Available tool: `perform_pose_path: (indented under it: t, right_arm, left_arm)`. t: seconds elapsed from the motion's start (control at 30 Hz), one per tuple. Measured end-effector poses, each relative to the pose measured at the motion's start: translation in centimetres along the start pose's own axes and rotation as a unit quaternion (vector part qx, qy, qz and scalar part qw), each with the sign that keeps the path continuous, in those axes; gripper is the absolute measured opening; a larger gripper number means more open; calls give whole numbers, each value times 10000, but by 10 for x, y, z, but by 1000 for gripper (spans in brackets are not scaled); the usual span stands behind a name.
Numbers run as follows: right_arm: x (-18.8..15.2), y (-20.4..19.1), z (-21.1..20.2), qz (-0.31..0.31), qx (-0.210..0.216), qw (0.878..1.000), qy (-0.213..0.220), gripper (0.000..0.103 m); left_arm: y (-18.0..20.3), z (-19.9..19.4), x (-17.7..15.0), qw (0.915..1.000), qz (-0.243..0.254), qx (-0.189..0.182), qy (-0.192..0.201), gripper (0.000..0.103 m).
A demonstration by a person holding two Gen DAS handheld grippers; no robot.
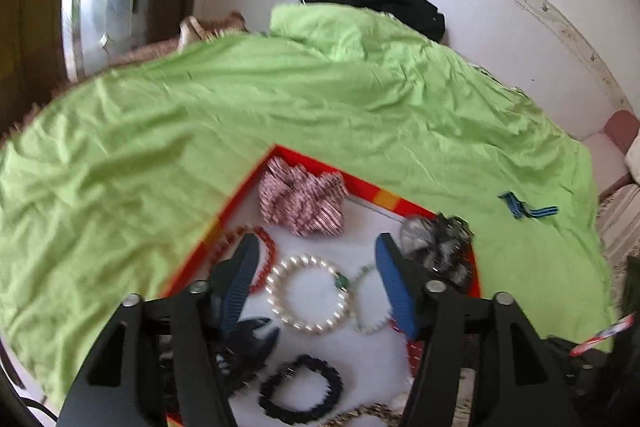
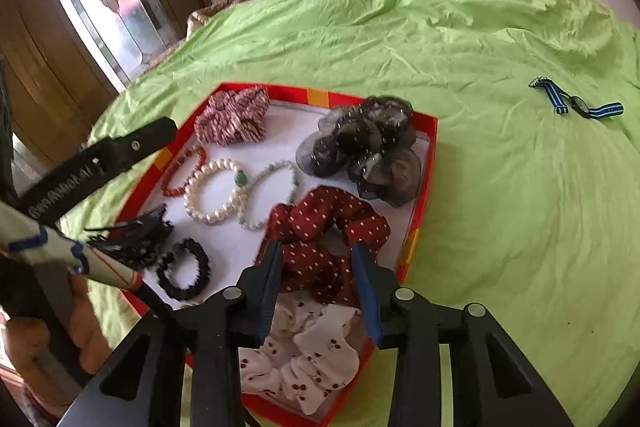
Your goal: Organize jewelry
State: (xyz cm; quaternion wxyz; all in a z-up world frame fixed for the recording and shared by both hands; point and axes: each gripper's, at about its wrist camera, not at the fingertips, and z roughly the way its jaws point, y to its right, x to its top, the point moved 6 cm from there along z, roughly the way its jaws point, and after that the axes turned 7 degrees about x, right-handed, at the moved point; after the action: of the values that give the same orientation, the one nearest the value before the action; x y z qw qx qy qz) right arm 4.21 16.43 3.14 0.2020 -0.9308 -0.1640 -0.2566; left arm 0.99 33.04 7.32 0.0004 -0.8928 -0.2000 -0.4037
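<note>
The left hand-held gripper (image 1: pixel 316 251) hangs over the tray (image 1: pixel 372 193) with its fingers spread wide apart and nothing between them; below the gap, in the lower middle of the left wrist view, lies a pearl bracelet (image 1: pixel 307 294). A red bead bracelet (image 1: pixel 269 241) sits just beside the left finger, a thin pale bead bracelet (image 1: pixel 370 323) touches the pearl one on its right, and a dark hair tie (image 1: pixel 301 391) lies nearer the bottom edge. A red-and-white striped scrunchie (image 1: pixel 302 201) sits toward the tray's far corner, and a grey gauzy scrunchie (image 1: pixel 436 243) by its right rim.

The right hand-held gripper (image 2: pixel 318 251) is also parted, its fingertips on either side of a dark red dotted scrunchie (image 2: pixel 320 223) without pinching it. A white cherry-print scrunchie (image 2: pixel 308 355) lies below the fingers, at the tray's near end.

The tray rests on a green bedsheet (image 2: pixel 480 187). A watch with a blue striped strap (image 2: pixel 578 103) lies on the sheet at the right of the frame, well apart from the tray.
</note>
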Motion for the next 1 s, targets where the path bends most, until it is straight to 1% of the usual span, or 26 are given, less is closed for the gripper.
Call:
perform_pose_path:
  t: [0.07, 0.17, 0.23, 0.37, 0.4, 0.47, 0.5, 0.53, 0.6, 0.7, 0.77, 0.87, 0.97, 1.0]
  right_arm:
    - [0, 1, -12, -15, -71, 9999, 133, 39]
    - [-8, 6, -33, 21, -126, 9995, 291, 39]
    - [-19, 11, -49, 70, -233, 9989, 401, 40]
    - [-45, 25, -71, 202, -444, 9974, 535, 41]
    - [-52, 28, -75, 225, -484, 9970, 558, 41]
    - [-67, 35, -83, 244, -624, 9960, 591, 41]
    - [-73, 37, -87, 255, -682, 9955, 614, 41]
    - [-78, 39, -90, 269, -706, 9951, 635, 41]
    - [-88, 42, -100, 284, -734, 9944, 705, 41]
    - [-98, 45, -115, 176, -842, 9925, 873, 49]
    - [-102, 47, -124, 95, -963, 9905, 980, 52]
    - [-107, 52, -131, 83, -1053, 9887, 1063, 52]
    - [-112, 55, -137, 64, -1123, 9873, 1120, 52]
    - [-114, 55, -139, 47, -1144, 9869, 1139, 53]
  left_arm:
    - [-3, -3, 3, 9998, 60, 155, 146, 68]
    - [-9, -6, 4, 9992, 46, 322, 252, 71]
    - [-12, -10, 5, 9986, 20, 392, 343, 72]
    - [-17, -26, 5, 9948, 57, 730, 712, 81]
    - [-18, -31, 5, 9931, 55, 839, 823, 81]
    - [-22, -42, 4, 9891, 16, 1061, 1020, 88]
    - [-26, -50, 4, 9859, -35, 1199, 1163, 90]
    - [-29, -55, 4, 9842, -68, 1261, 1240, 93]
    - [-36, -72, 2, 9791, -137, 1440, 1430, 93]
    - [-43, -102, -4, 9693, -121, 1855, 1611, 94]
    - [-46, -124, -13, 9650, -89, 1976, 1723, 101]
    - [-43, -156, -28, 9606, 14, 2020, 1908, 103]
    - [-37, -185, -38, 9535, 185, 2199, 2055, 103]
    - [-35, -192, -40, 9525, 201, 2212, 2083, 103]
